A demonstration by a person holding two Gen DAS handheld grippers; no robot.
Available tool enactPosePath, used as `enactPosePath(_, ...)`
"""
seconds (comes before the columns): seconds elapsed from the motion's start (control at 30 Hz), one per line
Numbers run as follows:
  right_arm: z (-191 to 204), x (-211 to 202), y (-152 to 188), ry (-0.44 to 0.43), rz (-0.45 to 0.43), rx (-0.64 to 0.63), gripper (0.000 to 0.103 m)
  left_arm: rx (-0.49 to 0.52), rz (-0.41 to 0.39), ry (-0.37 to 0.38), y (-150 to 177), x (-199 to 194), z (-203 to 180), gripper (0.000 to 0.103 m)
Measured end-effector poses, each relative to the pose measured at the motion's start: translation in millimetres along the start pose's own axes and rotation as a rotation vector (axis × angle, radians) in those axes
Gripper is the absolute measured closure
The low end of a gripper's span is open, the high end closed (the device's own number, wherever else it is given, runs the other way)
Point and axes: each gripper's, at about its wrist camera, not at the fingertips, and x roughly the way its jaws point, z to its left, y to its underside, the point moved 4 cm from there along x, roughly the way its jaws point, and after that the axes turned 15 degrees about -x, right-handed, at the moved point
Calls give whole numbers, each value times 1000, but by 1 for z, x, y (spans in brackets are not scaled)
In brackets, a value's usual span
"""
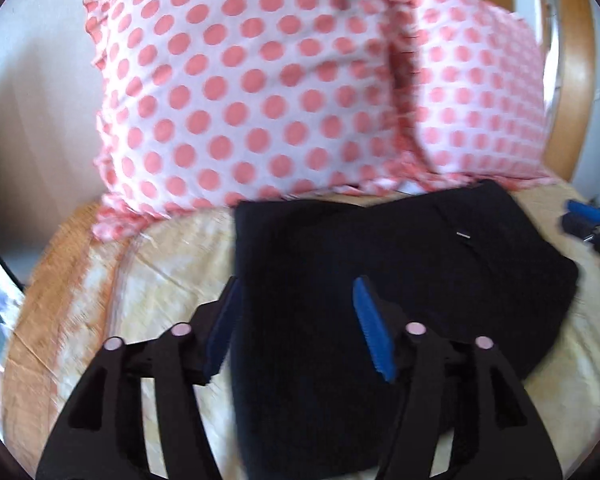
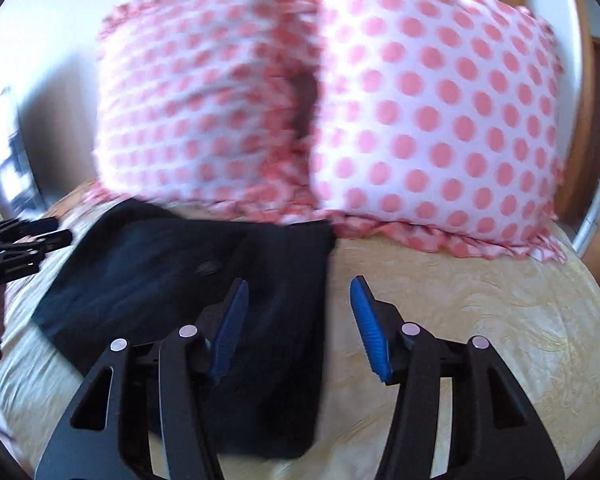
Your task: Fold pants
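A home bedroom: polka-dot pillows (image 1: 240, 92) lean at the head of a cream-sheeted bed (image 2: 480, 320).

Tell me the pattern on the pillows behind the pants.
White with salmon-pink polka dots on the pillows, sharpest in the left wrist view.

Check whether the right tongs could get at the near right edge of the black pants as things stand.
Probably yes. The right tongs are open and straddle the pants edge, with only bare bedspread beside it. The polka-dot pillows sit farther back and seem clear of that edge.
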Motion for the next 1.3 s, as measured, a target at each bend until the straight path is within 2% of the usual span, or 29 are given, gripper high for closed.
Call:
enactPosePath(0.1, 41, 9, 11, -73, 81, -92, 46, -11, 68, 65, 31, -8, -16, 38)
enactPosePath(0.2, 56, 35, 30, -63, 222, -114, 41, -13, 163, 53, 64, 11, -26, 37)
enactPosePath(0.23, 57, 40, 34, -59, 230, -102, 39, -21, 199, 37, 73, 21, -25, 36)
enactPosePath(0.37, 58, 44, 32, -33, 241, -65, 31, -40, 185, 14, 77, 30, -30, 28)
enactPosePath(0.43, 57, 34, 32, -4, 218, -4, 27, -72, 184, 7, 77, 27, -31, 26)
enactPosePath(0.47, 56, 24, 34, 9, 192, 35, 17, -93, 172, 0, 78, 19, -30, 21)
enactPosePath(0.5, 57, 15, 35, 15, 169, 56, 12, -102, 158, -4, 78, 12, -26, 12)
enactPosePath(0.53, 60, -1, 38, 28, 128, 85, 7, -111, 129, -17, 80, 1, -22, 9)
enactPosePath(0.6, 65, -16, 45, 51, 105, 106, 1, -123, 78, -51, 84, -18, -12, 5)
enactPosePath(0.7, 79, -28, 65, 55, 112, 142, 1, -150, 66, -102, 109, -40, 2, 2)
enactPosePath(0.87, 92, -28, 88, 60, 154, 210, 1, -154, 79, -161, 135, -51, 15, 2)
enactPosePath(1.13, 111, -30, 100, 66, 178, 194, 1, -125, 63, -186, 146, -55, 17, 2)
enactPosePath(1.3, 119, -30, 100, 79, 180, 166, 1, -133, 102, -182, 151, -45, 20, 2)
